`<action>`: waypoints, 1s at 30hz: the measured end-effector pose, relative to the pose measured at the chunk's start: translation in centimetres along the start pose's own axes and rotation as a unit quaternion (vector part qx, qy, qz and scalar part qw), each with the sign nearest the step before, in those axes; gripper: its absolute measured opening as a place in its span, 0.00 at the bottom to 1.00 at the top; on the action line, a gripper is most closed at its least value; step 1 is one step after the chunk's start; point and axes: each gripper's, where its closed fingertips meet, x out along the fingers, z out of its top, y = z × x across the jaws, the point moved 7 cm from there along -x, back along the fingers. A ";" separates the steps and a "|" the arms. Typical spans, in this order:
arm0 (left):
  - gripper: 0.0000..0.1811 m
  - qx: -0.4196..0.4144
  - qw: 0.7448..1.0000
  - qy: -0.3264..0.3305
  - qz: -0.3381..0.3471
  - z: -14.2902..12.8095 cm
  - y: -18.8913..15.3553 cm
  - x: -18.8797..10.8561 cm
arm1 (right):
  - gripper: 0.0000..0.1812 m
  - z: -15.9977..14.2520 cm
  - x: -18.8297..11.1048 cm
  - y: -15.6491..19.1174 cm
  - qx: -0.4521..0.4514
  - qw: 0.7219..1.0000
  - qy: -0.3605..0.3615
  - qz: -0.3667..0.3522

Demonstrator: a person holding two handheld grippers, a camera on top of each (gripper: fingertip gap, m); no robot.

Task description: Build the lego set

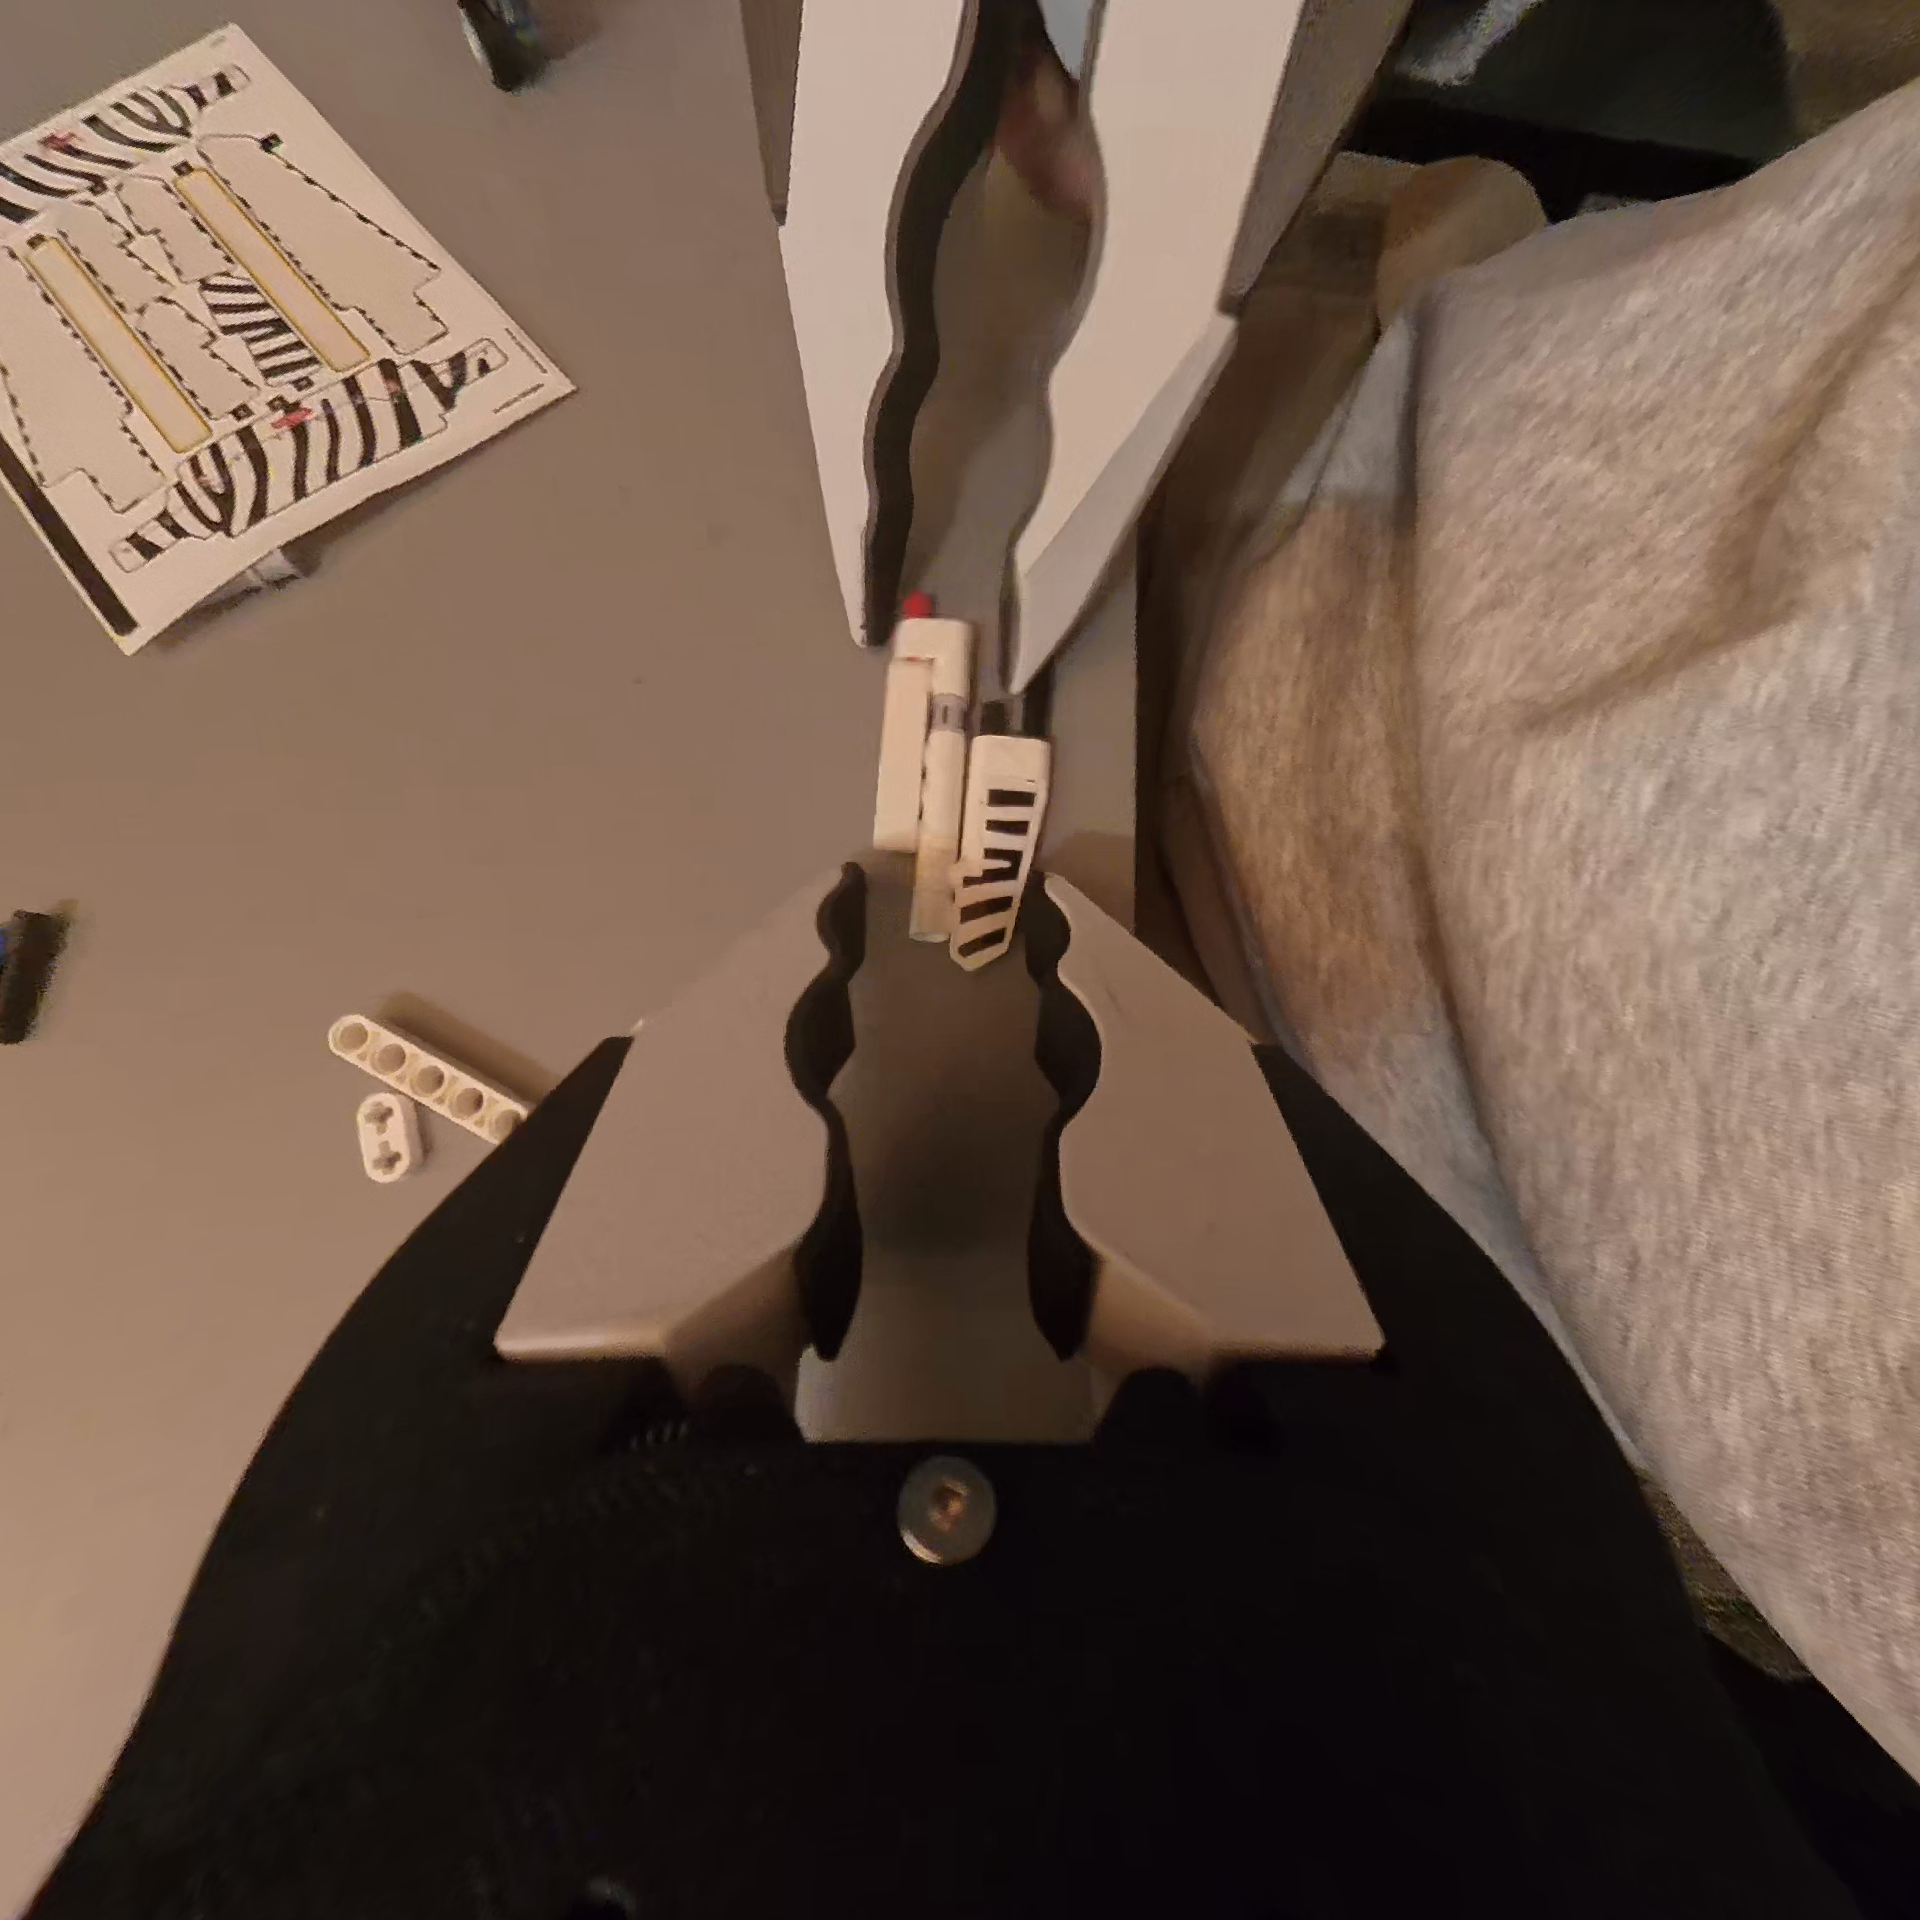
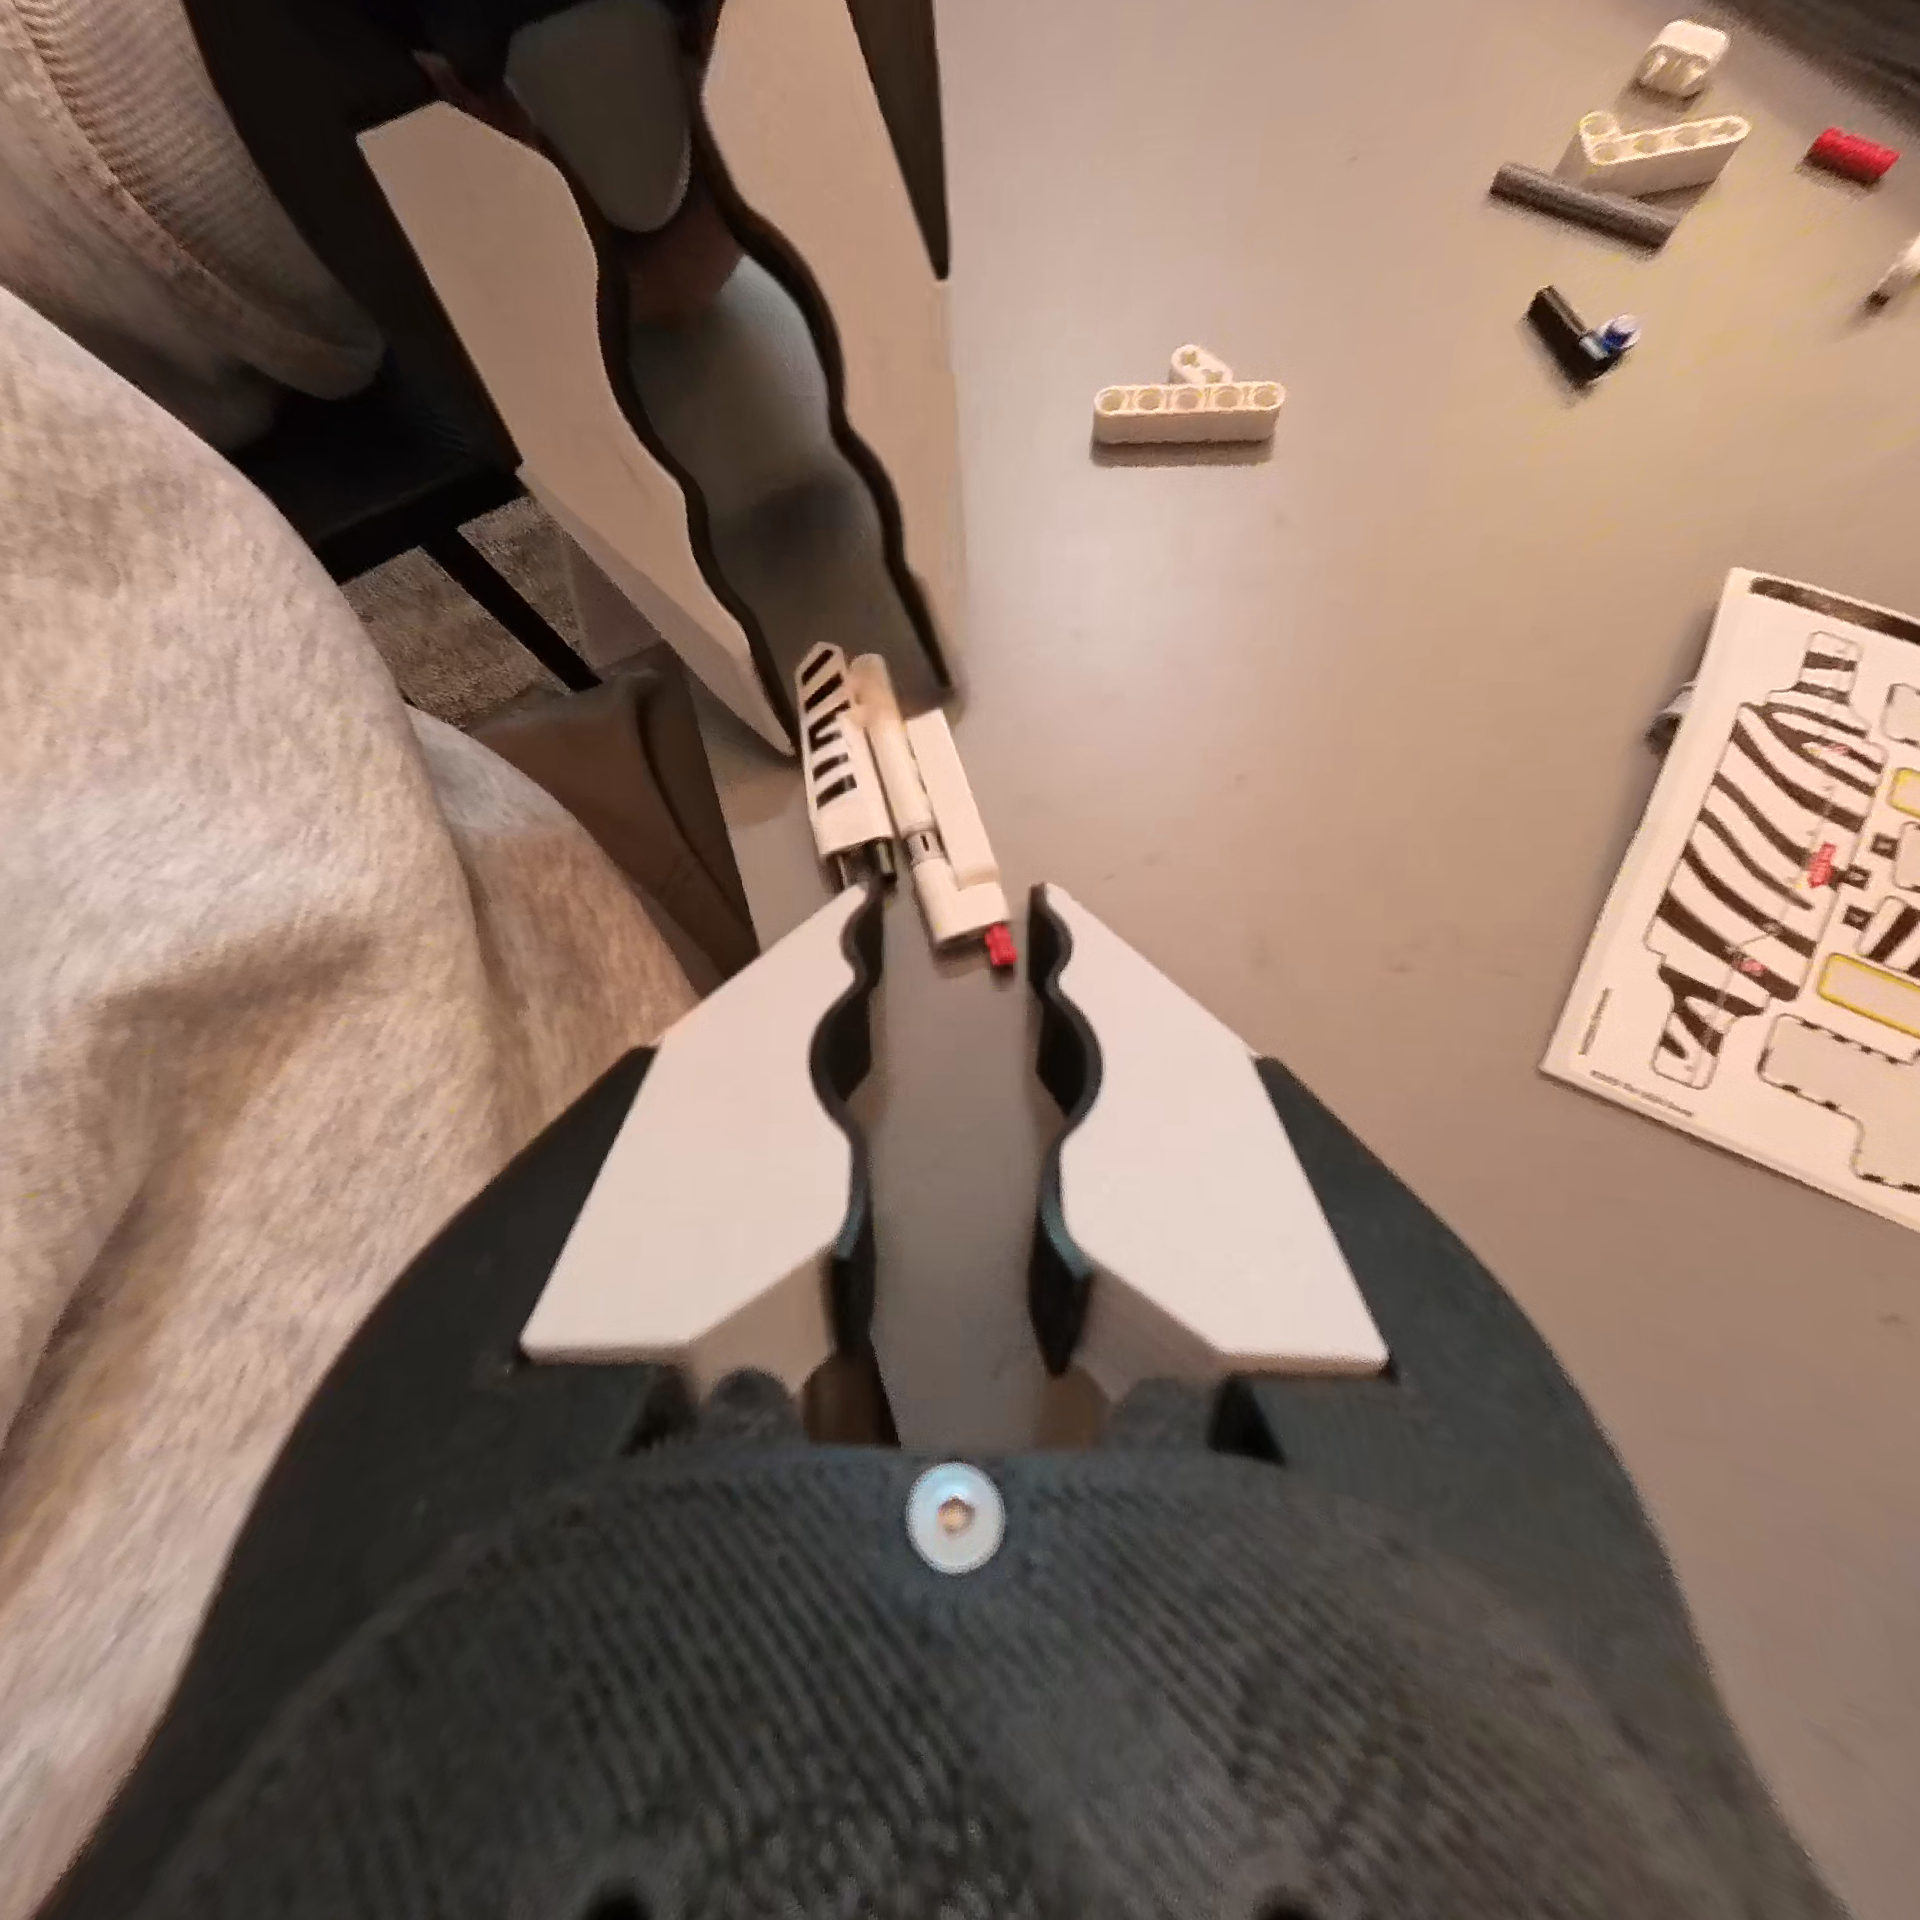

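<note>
A small white lego assembly (image 1: 951, 790) with a zebra-striped panel, an axle and a red pin lies near the edge of the grey table (image 1: 520, 779), between both grippers. My left gripper (image 1: 951, 883) is open, and the striped end sits between its tips with a gap showing. My right gripper (image 1: 945, 649) faces it from the far side. In the right wrist view, my right gripper (image 2: 951, 894) is open around the red-pin end of the assembly (image 2: 904, 800), and my left gripper (image 2: 862, 717) stands opposite. I cannot tell whether either one touches the assembly.
A zebra-striped sticker sheet (image 1: 239, 322) (image 2: 1766, 914) lies on the table. A white five-hole beam (image 1: 426, 1081) (image 2: 1190, 410) and a small white link (image 1: 393, 1138) lie nearby. Loose parts sit far off: angled beam (image 2: 1652, 151), grey axle (image 2: 1579, 203), red piece (image 2: 1855, 156). A person's grey clothing (image 1: 1558, 831) borders the table edge. Left tips to right tips: about 4 cm.
</note>
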 end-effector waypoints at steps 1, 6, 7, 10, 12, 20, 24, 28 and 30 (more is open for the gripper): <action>0.19 -0.003 1.000 0.000 0.004 0.0 0.2 0.0 | 0.18 0.0 -0.1 -0.1 0.003 1.000 -0.004 0.002; 0.25 -0.027 1.000 0.005 0.014 -0.2 0.8 -0.2 | 0.27 -0.8 -1.2 -0.7 0.004 1.000 -0.006 -0.003; 0.26 -0.031 0.999 0.005 0.018 -0.2 0.8 -0.3 | 0.28 -1.0 -1.4 -0.8 0.003 1.000 -0.009 -0.001; 0.29 -0.047 0.999 0.000 0.022 -0.2 0.4 -0.2 | 0.29 -1.6 -1.8 -0.6 0.005 1.000 -0.021 0.014; 0.31 -0.044 0.998 0.003 0.035 0.0 0.4 0.1 | 0.29 -1.7 -2.0 -0.3 0.002 0.999 -0.027 0.027; 0.32 -0.027 0.994 0.020 0.106 1.8 2.8 1.3 | 0.30 -1.9 -2.2 -0.4 -0.010 1.000 -0.020 0.019; 0.31 -0.045 0.986 0.029 0.159 2.0 5.2 1.3 | 0.30 -2.2 -2.7 -1.0 0.001 1.000 -0.024 0.000; 0.30 -0.086 0.978 0.018 0.188 2.1 6.4 1.4 | 0.30 -2.2 -3.1 -1.4 0.018 0.999 -0.037 -0.001; 0.28 -0.102 0.976 0.008 0.191 2.0 6.4 1.6 | 0.30 -2.2 -3.1 -1.6 0.025 0.999 -0.040 0.001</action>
